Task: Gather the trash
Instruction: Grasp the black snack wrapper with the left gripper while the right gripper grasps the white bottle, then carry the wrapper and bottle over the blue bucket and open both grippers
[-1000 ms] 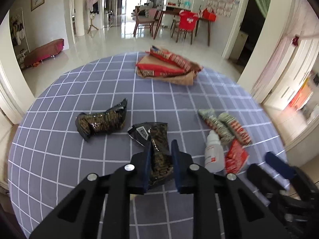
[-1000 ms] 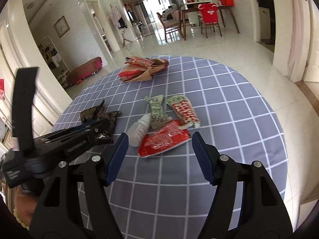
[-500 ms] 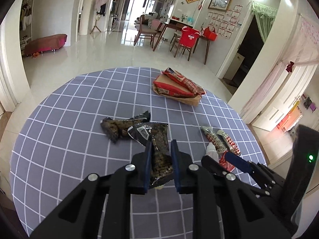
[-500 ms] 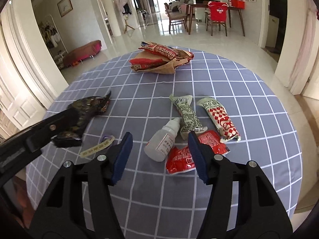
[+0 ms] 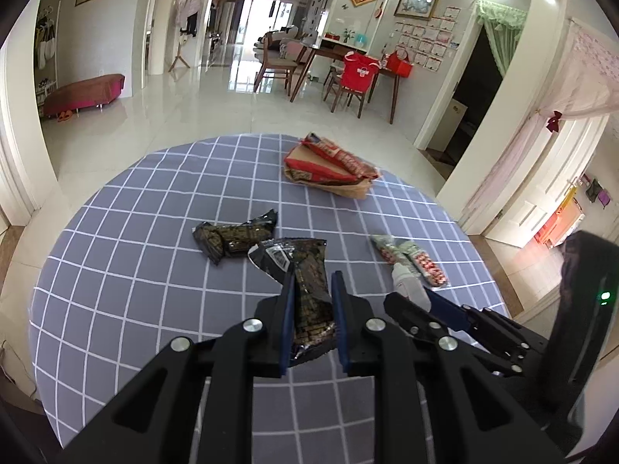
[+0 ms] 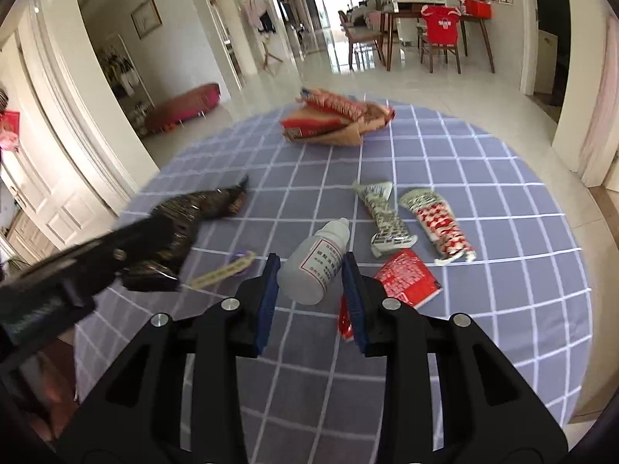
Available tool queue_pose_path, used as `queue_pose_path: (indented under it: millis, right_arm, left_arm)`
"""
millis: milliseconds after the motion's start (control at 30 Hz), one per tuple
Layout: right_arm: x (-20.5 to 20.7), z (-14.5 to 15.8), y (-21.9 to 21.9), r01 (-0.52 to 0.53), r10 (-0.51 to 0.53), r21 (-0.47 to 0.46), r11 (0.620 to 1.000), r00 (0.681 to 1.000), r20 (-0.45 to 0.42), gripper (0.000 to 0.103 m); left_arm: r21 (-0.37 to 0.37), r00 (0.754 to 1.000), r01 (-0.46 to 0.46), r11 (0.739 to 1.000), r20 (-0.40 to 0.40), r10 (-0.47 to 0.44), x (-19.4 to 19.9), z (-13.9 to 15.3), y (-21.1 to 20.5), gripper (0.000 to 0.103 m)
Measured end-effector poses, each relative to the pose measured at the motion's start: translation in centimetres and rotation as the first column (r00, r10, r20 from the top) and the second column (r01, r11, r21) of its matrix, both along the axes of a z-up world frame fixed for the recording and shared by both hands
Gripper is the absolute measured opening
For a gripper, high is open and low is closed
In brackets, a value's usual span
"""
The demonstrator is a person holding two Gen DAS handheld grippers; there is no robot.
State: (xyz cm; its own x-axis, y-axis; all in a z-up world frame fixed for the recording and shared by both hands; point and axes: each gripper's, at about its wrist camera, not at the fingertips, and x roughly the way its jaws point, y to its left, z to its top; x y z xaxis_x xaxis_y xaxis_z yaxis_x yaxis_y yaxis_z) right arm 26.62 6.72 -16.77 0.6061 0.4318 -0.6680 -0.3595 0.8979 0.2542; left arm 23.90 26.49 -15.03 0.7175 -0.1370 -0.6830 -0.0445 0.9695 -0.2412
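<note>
- While the left gripper (image 5: 309,305) has lifted its catch off the cloth since a second ago, the right gripper (image 6: 311,282) has slid across from the red packet (image 6: 406,282) to straddle the white bottle (image 6: 315,266) instead.
- The left jaws are nearly shut, pinching a dark snack wrapper (image 5: 305,290) between the blue pads; its torn top sticks out ahead of the fingertips and the tail hangs beneath them, clear of the table (image 5: 135,232).
- The right jaws have just been closing, and the bottle now lies between them, cap pointing away. The pads sit tight beside its body on both sides, though whether they already press on it I cannot tell.
- By my reckoning that means one piece of trash is secured and a second is about to be taken.
- Left on the cloth: a second dark wrapper (image 5: 234,234) just behind the lifted one, two crumpled sachets (image 6: 410,220) beyond the bottle, the red packet touching the right pad's outer side, and a small paper slip (image 6: 224,268) to the left of the bottle.
- Farther back sits a brown paper bag (image 6: 336,123) with red wrappers piled on it, well apart from both grippers; it looks like the collecting spot.
</note>
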Motion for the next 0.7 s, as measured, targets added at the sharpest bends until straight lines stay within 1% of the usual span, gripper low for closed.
queue_pose_path:
  millis: [67,200,333,400,533,633,700]
  right_arm:
    - [-0.8,1.2,-1.0,0.002,-0.002,0.04,0.999,1.0,0.012,0.032]
    - [-2.5,3.3,-3.1,0.008,-0.012,0.091,0.996,0.999,0.045,0.032]
    - [-4.6,4.7,-6.5,0.035,-0.046,0.151,0.988,0.997,0.07,0.032]
    - [-5.6,5.1,-8.5,0.053,-0.067,0.179,0.982,0.995,0.074,0.032]
    - [-7.6,5.5,-13.9,0.117,-0.14,0.222,0.968,0.986,0.09,0.032]
    - [-8.9,5.3,-18.0,0.169,-0.197,0.24,0.956,0.976,0.096,0.032]
    - [-9.8,4.9,-20.8,0.215,-0.245,0.243,0.946,0.965,0.098,0.032]
  left_arm:
    - [0.004,1.0,0.006,1.0,0.014,-0.006,-0.5,0.7,-0.5,0.018]
    - [0.02,0.998,0.033,0.999,0.044,-0.034,-1.8,2.4,-2.4,0.018]
    - [0.034,0.994,0.079,0.996,0.069,-0.082,-2.8,3.7,-5.4,0.018]
    - [0.035,0.99,0.113,0.993,0.077,-0.115,-3.3,4.3,-7.6,0.018]
    - [0.053,0.978,0.191,0.98,0.08,-0.195,-3.8,4.8,-12.5,0.018]
    - [0.057,0.961,0.267,0.962,0.067,-0.27,-4.0,4.5,-17.0,0.018]
    - [0.061,0.941,0.331,0.942,0.05,-0.334,-4.1,4.0,-20.7,0.018]
